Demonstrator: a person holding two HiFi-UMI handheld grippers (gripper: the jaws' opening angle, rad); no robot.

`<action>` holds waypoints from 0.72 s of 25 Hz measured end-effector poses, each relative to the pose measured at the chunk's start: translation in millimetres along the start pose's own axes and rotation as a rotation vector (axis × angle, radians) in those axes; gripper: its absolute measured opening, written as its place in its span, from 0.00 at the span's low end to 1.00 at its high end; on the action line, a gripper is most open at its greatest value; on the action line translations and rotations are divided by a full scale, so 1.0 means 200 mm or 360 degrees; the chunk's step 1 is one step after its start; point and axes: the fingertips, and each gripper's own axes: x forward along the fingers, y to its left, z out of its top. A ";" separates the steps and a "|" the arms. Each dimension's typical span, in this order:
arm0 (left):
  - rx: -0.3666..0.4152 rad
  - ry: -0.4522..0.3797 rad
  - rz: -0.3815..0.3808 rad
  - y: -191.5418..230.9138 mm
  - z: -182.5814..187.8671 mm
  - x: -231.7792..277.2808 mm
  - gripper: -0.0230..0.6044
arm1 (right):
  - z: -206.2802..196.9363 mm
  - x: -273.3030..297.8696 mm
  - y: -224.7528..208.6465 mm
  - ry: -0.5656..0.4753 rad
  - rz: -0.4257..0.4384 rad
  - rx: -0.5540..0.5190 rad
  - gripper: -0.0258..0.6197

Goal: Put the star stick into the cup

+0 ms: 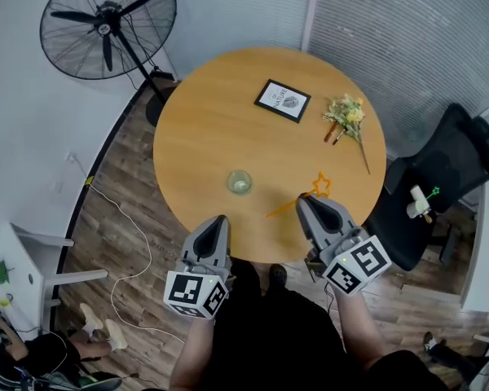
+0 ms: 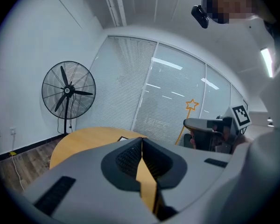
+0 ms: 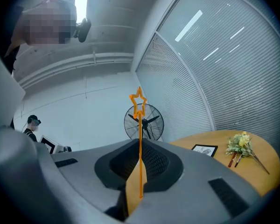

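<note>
Star stick (image 3: pixel 140 143): thin orange rod with an open star at one end, clamped in the right gripper (image 3: pixel 139 149).
Handling: probably very light and a bit bendy, and thin enough to twist between the pads. A hold on the bare rod, well below the star, looks soundest.
Long axis: in the right gripper view it rises along the seam of the jaws, star end up and beyond the tips. In the head view it slants, with the star away from the person and the plain end towards them.
Right fingers: pressed together on the rod.
Left gripper (image 2: pixel 142 143): fingers closed, nothing between them.
Cup (image 1: pixel 239 182): small, clear, upright on the round table (image 1: pixel 220 120), left of the star.
Farther off: picture frame (image 1: pixel 282 100), flowers (image 1: pixel 348 114).
</note>
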 end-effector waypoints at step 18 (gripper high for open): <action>0.0004 0.0054 -0.0267 0.45 0.12 0.29 0.04 | 0.01 0.45 0.00 -0.0024 -0.0244 -0.0040 0.08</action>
